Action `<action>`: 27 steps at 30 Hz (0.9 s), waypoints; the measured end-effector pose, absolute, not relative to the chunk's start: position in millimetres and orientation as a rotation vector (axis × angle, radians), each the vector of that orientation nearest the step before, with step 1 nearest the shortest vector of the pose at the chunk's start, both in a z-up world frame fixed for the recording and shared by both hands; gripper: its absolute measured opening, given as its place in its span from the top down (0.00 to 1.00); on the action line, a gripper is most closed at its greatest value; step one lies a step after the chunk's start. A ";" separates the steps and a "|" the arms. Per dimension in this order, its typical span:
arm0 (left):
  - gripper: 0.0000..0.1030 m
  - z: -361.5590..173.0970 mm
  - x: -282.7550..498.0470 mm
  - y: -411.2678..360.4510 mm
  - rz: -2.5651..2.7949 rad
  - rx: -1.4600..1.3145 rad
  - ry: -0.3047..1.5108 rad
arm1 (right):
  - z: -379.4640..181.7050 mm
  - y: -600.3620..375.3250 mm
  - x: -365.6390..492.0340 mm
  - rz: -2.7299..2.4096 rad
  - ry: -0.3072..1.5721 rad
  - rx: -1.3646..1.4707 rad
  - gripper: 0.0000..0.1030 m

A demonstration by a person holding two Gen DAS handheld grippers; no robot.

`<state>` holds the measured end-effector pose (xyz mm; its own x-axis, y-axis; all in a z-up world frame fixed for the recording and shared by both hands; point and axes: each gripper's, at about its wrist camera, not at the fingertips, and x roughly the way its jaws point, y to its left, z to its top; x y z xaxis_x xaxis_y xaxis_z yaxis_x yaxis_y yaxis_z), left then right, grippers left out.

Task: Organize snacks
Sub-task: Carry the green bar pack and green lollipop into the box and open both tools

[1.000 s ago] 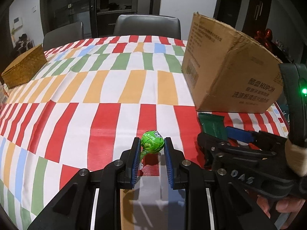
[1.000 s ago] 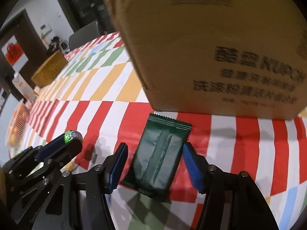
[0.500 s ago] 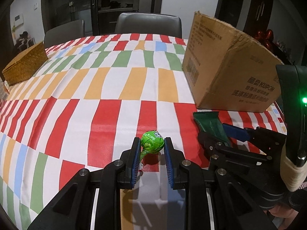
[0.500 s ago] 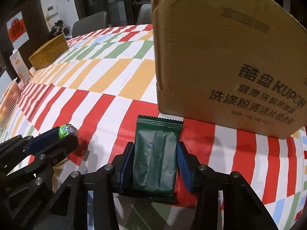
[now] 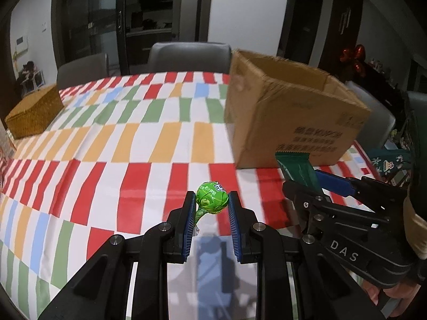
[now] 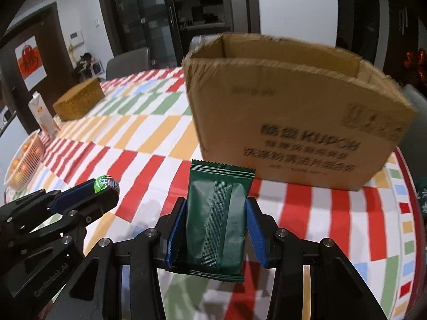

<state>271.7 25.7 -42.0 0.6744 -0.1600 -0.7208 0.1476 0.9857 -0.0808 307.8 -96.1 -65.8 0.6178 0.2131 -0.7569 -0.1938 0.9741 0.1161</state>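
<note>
Left gripper [image 5: 209,208] pinches the green lollipop [image 5: 212,198] at its tips (right gripper [image 6: 216,224] clamps the green packet [image 6: 217,218])

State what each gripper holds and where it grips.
Left gripper pinches the green lollipop across its wrapped head. Right gripper clamps the dark green snack packet by its two long side edges.

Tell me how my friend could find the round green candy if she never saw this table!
Look for the big cardboard box on the striped tablecloth. In front of it are two black grippers, and the left gripper pinches the green lollipop between blue pads. It is small, round and bright green, unlike the flat dark green packet in the right gripper.
</note>
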 end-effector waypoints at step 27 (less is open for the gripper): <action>0.76 62.3 268.9 -47.1 -0.298 0.016 0.618 | 49.9 -183.6 268.1 0.152 0.613 0.059 0.56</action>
